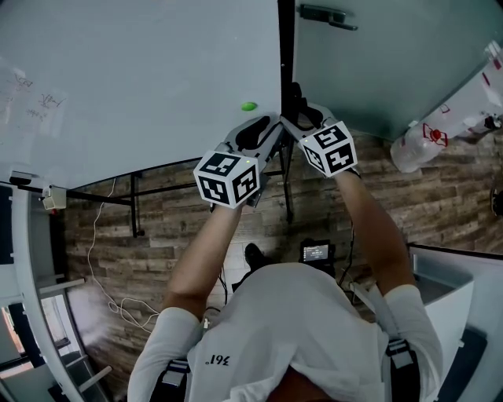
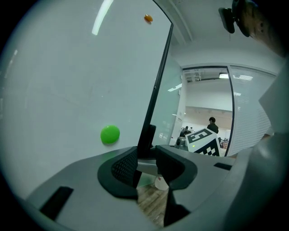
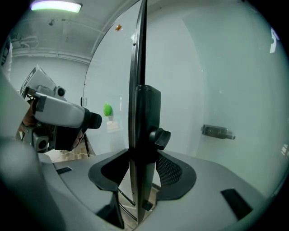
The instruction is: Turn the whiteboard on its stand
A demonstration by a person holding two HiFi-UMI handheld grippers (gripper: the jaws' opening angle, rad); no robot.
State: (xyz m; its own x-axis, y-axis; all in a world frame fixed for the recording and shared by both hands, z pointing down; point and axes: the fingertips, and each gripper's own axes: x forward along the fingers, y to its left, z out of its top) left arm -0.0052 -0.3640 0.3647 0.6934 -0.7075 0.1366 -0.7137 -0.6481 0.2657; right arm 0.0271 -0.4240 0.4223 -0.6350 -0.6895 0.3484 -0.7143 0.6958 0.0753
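Note:
The whiteboard fills the upper left of the head view and carries a green magnet. Its black side frame runs straight up from both grippers. My left gripper is shut on that frame just below the magnet. In the left gripper view the frame drops between the closed pads of the left gripper. My right gripper sits slightly higher on the same edge. In the right gripper view, the right gripper is shut on the stand's black upright, which has a knob.
A grey wall panel with a metal handle stands just right of the board. The stand's dark legs and a white cable lie on the wood floor. A white object with a red mark leans at right, above a white desk.

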